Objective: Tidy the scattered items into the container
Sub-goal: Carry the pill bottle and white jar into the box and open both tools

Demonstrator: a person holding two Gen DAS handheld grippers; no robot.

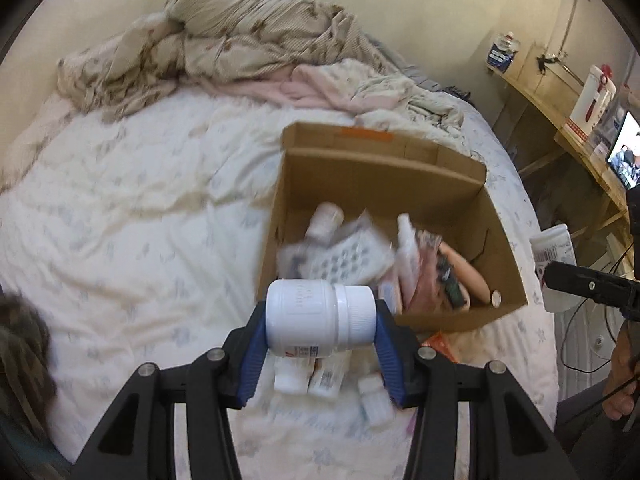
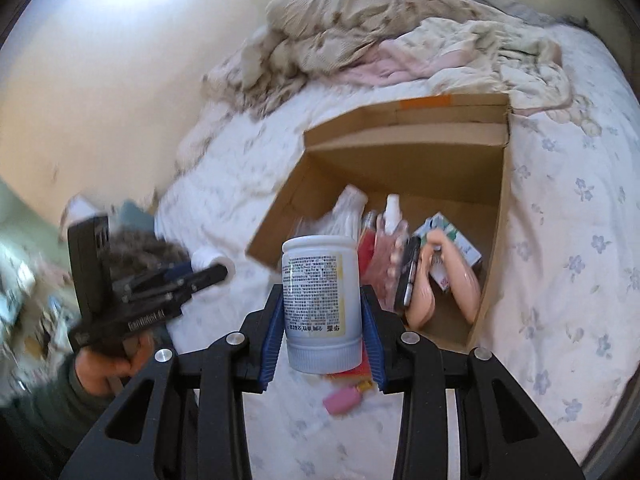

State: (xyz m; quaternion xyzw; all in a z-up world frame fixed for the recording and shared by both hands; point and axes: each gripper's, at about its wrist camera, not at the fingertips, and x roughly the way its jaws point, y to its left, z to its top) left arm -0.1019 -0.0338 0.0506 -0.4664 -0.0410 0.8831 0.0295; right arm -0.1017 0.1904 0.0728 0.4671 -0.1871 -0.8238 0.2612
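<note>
An open cardboard box sits on the bed, holding bottles, a blister pack and other small items. My left gripper is shut on a white pill bottle, held sideways just short of the box's near edge. My right gripper is shut on a white labelled jar, held lid down near the box's near left corner. The left gripper with its bottle also shows in the right wrist view; the right gripper with its jar shows in the left wrist view. Small boxes and a little bottle lie on the bed below the left gripper.
A pink item and a red packet lie on the flowered sheet under the right gripper. Crumpled bedding is piled behind the box. A wooden desk with a lit screen stands to the right of the bed.
</note>
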